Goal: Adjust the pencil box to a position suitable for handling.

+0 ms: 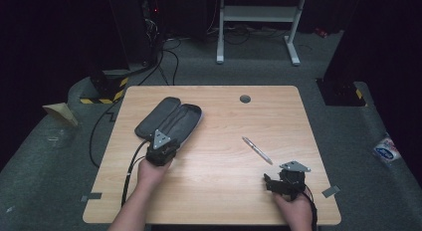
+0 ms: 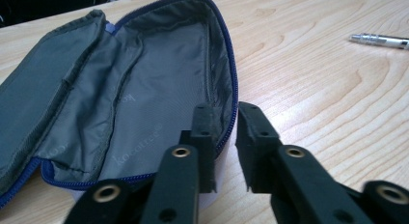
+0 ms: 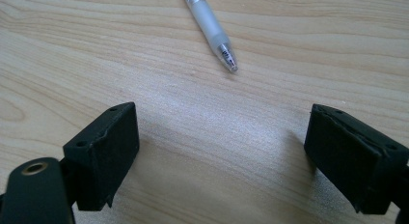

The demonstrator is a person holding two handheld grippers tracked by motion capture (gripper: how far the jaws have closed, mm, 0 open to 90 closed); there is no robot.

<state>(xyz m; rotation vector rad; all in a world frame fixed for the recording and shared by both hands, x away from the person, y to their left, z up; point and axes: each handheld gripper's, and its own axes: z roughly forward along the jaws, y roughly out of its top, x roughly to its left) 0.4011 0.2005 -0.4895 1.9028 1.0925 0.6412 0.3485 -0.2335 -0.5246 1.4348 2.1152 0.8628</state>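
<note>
A dark grey pencil case [image 1: 169, 119] lies unzipped and spread open on the left half of the wooden table [image 1: 224, 201]; its grey lining and blue zip [image 2: 144, 89] show close up. My left gripper [image 1: 160, 144] sits at the case's near end. One jaw is inside the case and one outside, and the left gripper [image 2: 225, 115] is shut on the right rim. A silver-and-white pen [image 1: 257, 150] lies loose right of centre, also in the left gripper view [image 2: 381, 39]. My right gripper [image 1: 282, 181] rests low near the front right, open [image 3: 222, 132], with the pen's tip [image 3: 210, 28] just ahead and nothing between the jaws.
A round cable hole [image 1: 245, 98] sits near the table's far edge. Beyond the table stand a white frame [image 1: 259, 14], black equipment with cables [image 1: 149, 37] and a yellow-black striped block [image 1: 104, 94]. A packet [image 1: 385, 150] lies on the floor at right.
</note>
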